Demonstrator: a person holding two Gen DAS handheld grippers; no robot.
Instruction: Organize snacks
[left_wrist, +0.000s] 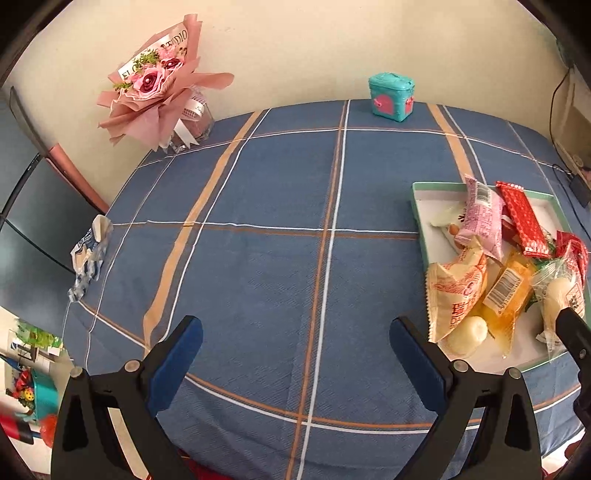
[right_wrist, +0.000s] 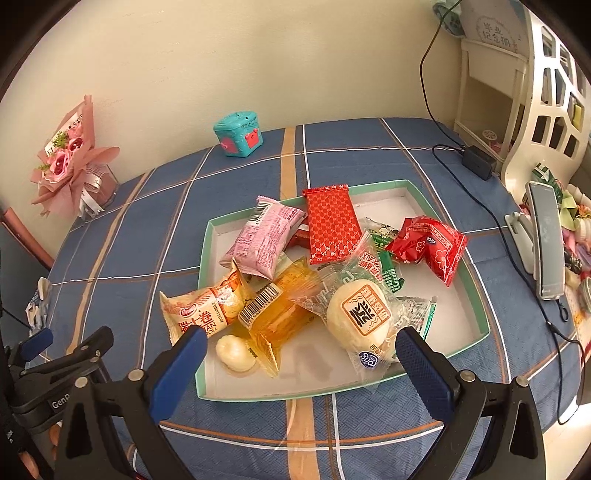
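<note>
The right gripper (right_wrist: 301, 350) hangs low over the near edge of the tray (right_wrist: 480, 317), its blue textured fingers (right_wrist: 181, 363) spread wide and holding nothing. Between them lies a round white bun in clear wrap (right_wrist: 360, 319) with a brown square stamp. At ten o'clock from it sits a glossy orange packet (right_wrist: 277, 314) with a barcode, then a cream pouch (right_wrist: 207, 314) printed "ROLL". Farther back are a pink crinkled pack (right_wrist: 262, 238), a flat red foil sachet (right_wrist: 332, 223) and, at two o'clock, a puffy red bag (right_wrist: 430, 243) marked "nice". All sit in the shallow white, green-rimmed tray on the blue plaid tablecloth (right_wrist: 147, 229).

The left gripper (left_wrist: 295, 343) hovers over bare cloth, fingers likewise apart and empty, with the tray at its three o'clock. At nine o'clock lies a crumpled blue-white wrapper (left_wrist: 88, 254). Against the wall stand a teal box (left_wrist: 391, 96) and a pink paper bouquet (left_wrist: 155, 81) reading "STUDIO".
</note>
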